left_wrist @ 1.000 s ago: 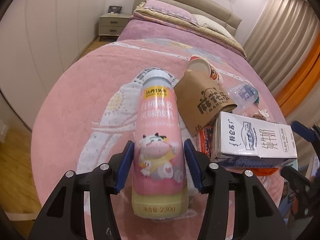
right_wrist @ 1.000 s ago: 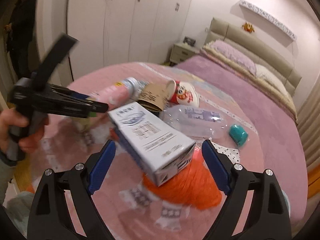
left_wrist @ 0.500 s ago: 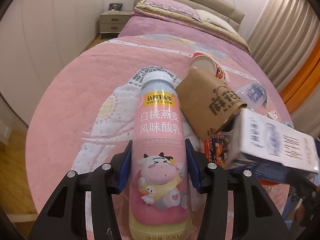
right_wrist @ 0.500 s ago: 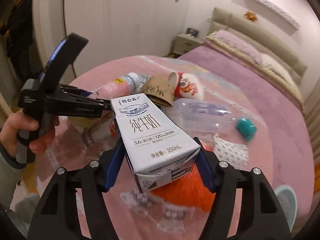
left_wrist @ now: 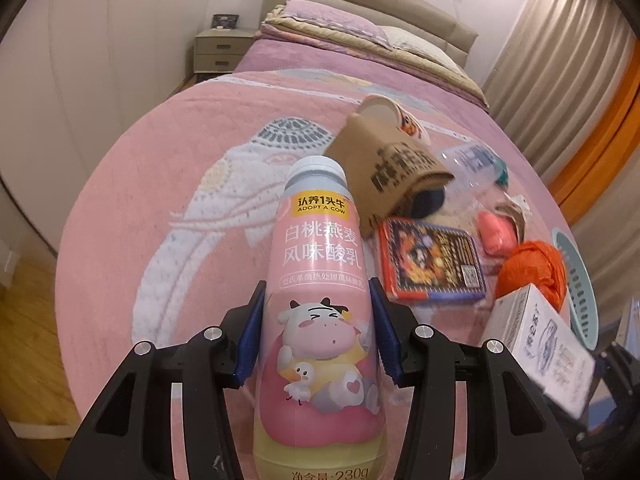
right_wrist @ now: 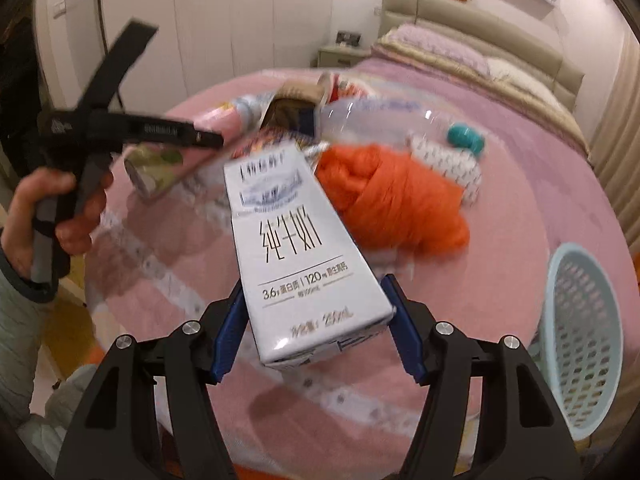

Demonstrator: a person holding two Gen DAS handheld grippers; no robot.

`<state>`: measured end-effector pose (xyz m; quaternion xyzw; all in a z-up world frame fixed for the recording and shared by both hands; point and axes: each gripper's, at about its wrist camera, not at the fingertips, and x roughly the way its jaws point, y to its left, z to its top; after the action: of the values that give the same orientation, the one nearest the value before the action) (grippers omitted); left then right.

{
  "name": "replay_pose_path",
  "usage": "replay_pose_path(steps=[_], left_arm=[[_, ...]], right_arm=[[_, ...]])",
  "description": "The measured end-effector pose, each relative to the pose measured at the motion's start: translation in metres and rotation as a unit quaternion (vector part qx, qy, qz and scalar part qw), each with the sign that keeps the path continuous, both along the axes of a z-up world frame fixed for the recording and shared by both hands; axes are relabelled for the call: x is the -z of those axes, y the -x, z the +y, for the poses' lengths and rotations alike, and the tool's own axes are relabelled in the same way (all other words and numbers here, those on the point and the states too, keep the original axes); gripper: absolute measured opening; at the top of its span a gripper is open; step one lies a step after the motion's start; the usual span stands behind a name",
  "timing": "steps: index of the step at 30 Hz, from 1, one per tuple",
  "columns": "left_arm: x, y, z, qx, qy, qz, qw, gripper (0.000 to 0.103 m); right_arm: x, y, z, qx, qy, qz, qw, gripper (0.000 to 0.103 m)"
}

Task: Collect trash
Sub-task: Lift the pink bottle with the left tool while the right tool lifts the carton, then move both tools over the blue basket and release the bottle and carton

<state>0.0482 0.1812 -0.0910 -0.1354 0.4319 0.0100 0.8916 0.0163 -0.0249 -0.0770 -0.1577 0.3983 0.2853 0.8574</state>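
Note:
My left gripper (left_wrist: pixel 317 284) is shut on a pink yogurt-drink bottle (left_wrist: pixel 320 248) with a cartoon cow, held cap-forward above the pink quilt (left_wrist: pixel 160 184). The blue pads press both of its sides. My right gripper (right_wrist: pixel 315 282) is shut on a white milk carton (right_wrist: pixel 292 240), held off the quilt and tilted; the carton (left_wrist: pixel 540 352) also shows blurred at the lower right of the left wrist view. In the right wrist view a hand (right_wrist: pixel 44 208) holds the left gripper at the left edge, with the bottle (right_wrist: pixel 160 164) in it.
More trash lies on the quilt: a brown cup sleeve (left_wrist: pixel 384 172), a paper cup (left_wrist: pixel 380 108), a red snack packet (left_wrist: pixel 432 264), a crumpled orange bag (right_wrist: pixel 392 196), a clear plastic bottle (right_wrist: pixel 380 120) with a teal cap (right_wrist: pixel 464 136). A pale blue basket (right_wrist: pixel 588 340) stands at the right. Bed and nightstand lie beyond.
The right jaws closed onto the milk carton and carried it off the pile, down and to the right. The left gripper kept the bottle and shifted slightly.

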Motion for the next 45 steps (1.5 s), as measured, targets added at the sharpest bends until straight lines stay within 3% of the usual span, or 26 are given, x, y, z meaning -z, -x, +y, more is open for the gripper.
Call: replay_pose_path(steps=[2, 6, 14, 16, 19, 24, 29, 34, 38, 45], left_arm=[[0.001, 0.004, -0.003, 0.004, 0.000, 0.002, 1.0000, 0.047], [0.004, 0.006, -0.005, 0.005, -0.001, 0.009, 0.9999, 0.047], [0.001, 0.009, -0.006, 0.001, -0.011, 0.007, 0.9999, 0.047], [-0.001, 0.011, -0.006, -0.001, -0.008, 0.002, 1.0000, 0.047], [-0.008, 0.016, -0.008, -0.002, -0.014, -0.013, 0.9998, 0.047], [-0.022, 0.027, -0.009, -0.004, -0.018, -0.035, 0.9992, 0.047], [-0.042, 0.037, -0.010, -0.012, -0.028, -0.066, 0.9974, 0.047], [-0.067, 0.040, -0.024, 0.008, -0.018, -0.103, 0.9945, 0.047], [-0.088, 0.034, -0.048, 0.050, 0.009, -0.131, 0.9900, 0.047], [-0.119, 0.003, -0.137, 0.148, 0.004, -0.167, 0.9748, 0.047]], right_arm=[[0.003, 0.001, 0.006, -0.010, 0.007, 0.004, 1.000, 0.062], [0.008, 0.000, 0.017, -0.017, 0.009, 0.005, 1.000, 0.072], [0.022, -0.018, 0.032, -0.013, 0.021, 0.031, 0.999, 0.071], [0.023, -0.020, 0.034, -0.009, 0.019, 0.032, 0.999, 0.061], [0.022, -0.026, 0.036, 0.003, 0.015, 0.044, 0.999, 0.055], [0.008, -0.033, 0.042, 0.006, -0.028, 0.049, 0.998, 0.052], [-0.023, -0.029, 0.039, 0.001, -0.066, 0.023, 0.998, 0.052], [-0.052, -0.029, 0.017, 0.024, -0.097, -0.009, 0.995, 0.052], [-0.082, -0.036, -0.022, 0.075, -0.120, -0.047, 0.989, 0.052], [-0.108, -0.050, -0.113, 0.184, -0.156, -0.078, 0.967, 0.052]])
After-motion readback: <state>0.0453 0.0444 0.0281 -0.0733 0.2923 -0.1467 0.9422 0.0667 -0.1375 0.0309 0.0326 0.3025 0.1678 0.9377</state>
